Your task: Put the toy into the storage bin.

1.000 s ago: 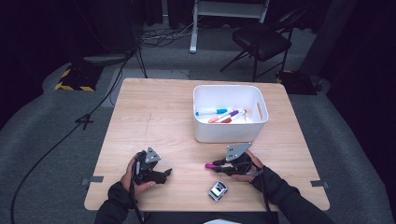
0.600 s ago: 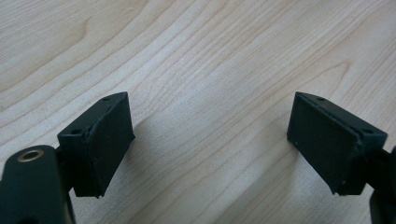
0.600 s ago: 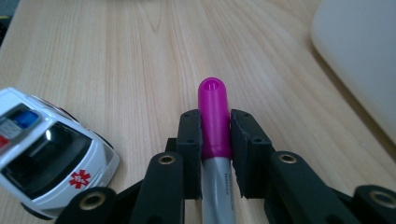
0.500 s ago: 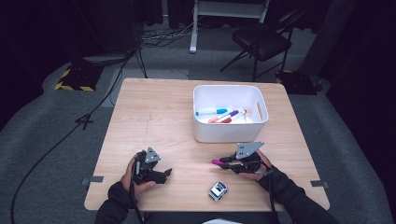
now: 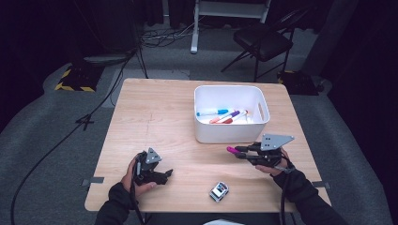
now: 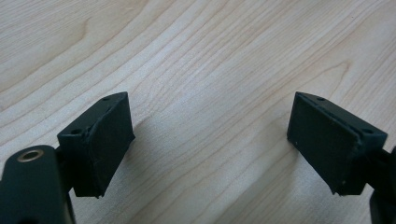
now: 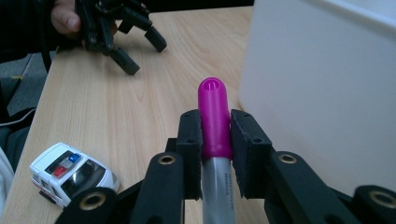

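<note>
High view: right gripper (image 5: pixel 240 153) low over the pale wooden worktop (image 5: pixel 155 117), jaws pinching a grey marker with a magenta cap (image 5: pixel 232 150), just in front of the white plastic bin (image 5: pixel 232 133). More markers lying inside the bin. Left gripper (image 5: pixel 162 175) resting near the worktop's front edge, jaws spread, nothing between. Small white toy police car (image 5: pixel 218 191) between the two hands.

Left gripper view: black jaws wide apart over bare wood grain.

Right gripper view: jaws clamped on the marker (image 7: pixel 214 122) at the cap's base, cap tip pointing away; bin wall (image 7: pixel 322 93) close on the right, toy car (image 7: pixel 70 173) lower left, left gripper (image 7: pixel 140 51) far off.
</note>
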